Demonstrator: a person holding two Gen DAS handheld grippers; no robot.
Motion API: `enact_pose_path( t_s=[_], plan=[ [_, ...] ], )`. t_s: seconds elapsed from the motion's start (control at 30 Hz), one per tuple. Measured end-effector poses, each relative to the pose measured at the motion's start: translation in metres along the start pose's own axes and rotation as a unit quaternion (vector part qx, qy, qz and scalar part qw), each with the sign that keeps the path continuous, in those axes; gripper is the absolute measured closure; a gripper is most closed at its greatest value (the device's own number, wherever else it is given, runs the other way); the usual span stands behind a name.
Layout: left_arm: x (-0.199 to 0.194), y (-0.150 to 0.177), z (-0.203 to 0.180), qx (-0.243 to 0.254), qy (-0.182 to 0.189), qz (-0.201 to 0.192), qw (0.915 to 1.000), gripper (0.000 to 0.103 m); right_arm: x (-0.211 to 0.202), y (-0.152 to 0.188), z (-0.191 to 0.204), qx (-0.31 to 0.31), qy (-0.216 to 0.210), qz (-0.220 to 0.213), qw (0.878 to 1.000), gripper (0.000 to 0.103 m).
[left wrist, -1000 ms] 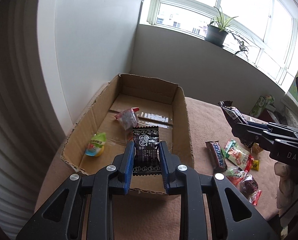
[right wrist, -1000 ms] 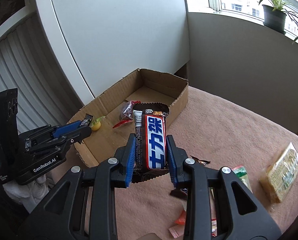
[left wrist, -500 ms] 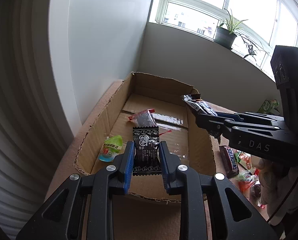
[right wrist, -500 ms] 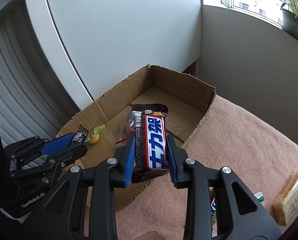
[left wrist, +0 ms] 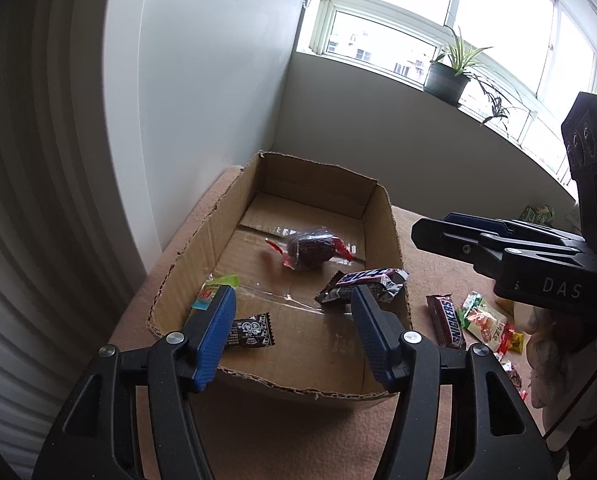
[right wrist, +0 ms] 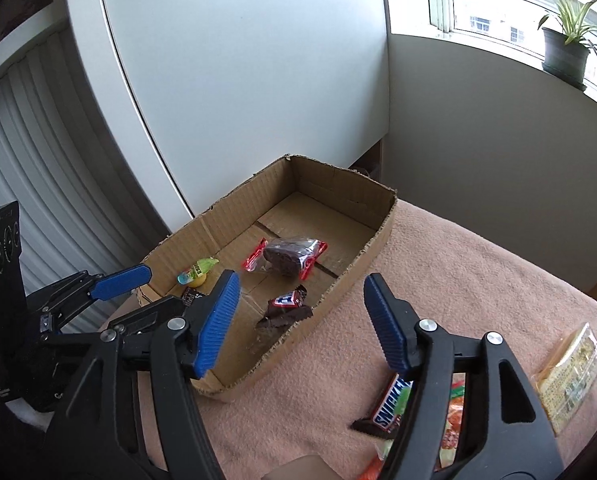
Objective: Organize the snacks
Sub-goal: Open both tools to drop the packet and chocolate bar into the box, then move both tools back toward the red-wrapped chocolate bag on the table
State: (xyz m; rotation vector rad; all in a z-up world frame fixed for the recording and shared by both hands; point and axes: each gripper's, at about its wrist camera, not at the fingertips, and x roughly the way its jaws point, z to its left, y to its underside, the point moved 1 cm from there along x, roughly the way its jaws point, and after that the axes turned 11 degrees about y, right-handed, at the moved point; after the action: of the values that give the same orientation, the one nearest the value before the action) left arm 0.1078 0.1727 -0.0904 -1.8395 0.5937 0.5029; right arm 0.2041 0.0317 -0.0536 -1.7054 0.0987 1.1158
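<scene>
An open cardboard box (left wrist: 382,216) (right wrist: 378,236) sits on a pink cloth. Inside lie a small black packet (left wrist: 252,330), a chocolate bar (left wrist: 362,282) (right wrist: 286,306) leaning at the right wall, a red-ended dark snack (left wrist: 310,246) (right wrist: 286,256) and a green-yellow jelly (left wrist: 214,288) (right wrist: 196,274). My left gripper (left wrist: 292,312) is open and empty above the box's near end. My right gripper (right wrist: 302,302) is open and empty over the box's right wall; it also shows in the left wrist view (left wrist: 478,236).
A Snickers bar (left wrist: 446,320) (right wrist: 390,408) and several loose snack packets (left wrist: 484,322) lie on the cloth right of the box. A yellow packet (right wrist: 570,380) lies at far right. A white wall stands behind the box, a potted plant (left wrist: 448,76) on the sill.
Both grippers have opened. The black packet dropped from the left gripper and the chocolate bar from the right one; both now lie in the box. The right gripper drew back to the right.
</scene>
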Motion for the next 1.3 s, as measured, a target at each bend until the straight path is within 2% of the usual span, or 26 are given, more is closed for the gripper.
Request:
enact_pose_path(
  t_s=[0.3,0.53,0.83,1.13,1.2,1.3],
  plan=[
    [-0.008,0.008,-0.028,0.012,0.026,-0.002,0.9996,0.044,-0.055,0.038,-0.058,0.032,0.038,-0.006,0.999,0.035],
    [-0.004,0.018,-0.049,0.023,0.046,0.010,0.9986,0.044,-0.077,0.077,-0.088,0.064,0.055,0.012,0.996,0.035],
    [0.012,0.040,-0.082,0.036,0.077,0.043,0.9955,0.044,-0.058,0.142,-0.089,0.076,0.057,0.068,0.993,0.035],
    [0.044,0.059,-0.115,0.043,0.119,0.092,0.9877,0.044,-0.036,0.164,-0.090,0.082,0.053,0.093,0.991,0.035],
    [0.052,0.060,-0.121,0.049,0.125,0.099,0.9860,0.050,-0.033,0.166,-0.091,0.079,0.054,0.095,0.991,0.036],
    [0.065,0.060,-0.127,0.050,0.132,0.110,0.9838,0.062,-0.030,0.167,-0.091,0.077,0.052,0.099,0.991,0.043]
  ],
)
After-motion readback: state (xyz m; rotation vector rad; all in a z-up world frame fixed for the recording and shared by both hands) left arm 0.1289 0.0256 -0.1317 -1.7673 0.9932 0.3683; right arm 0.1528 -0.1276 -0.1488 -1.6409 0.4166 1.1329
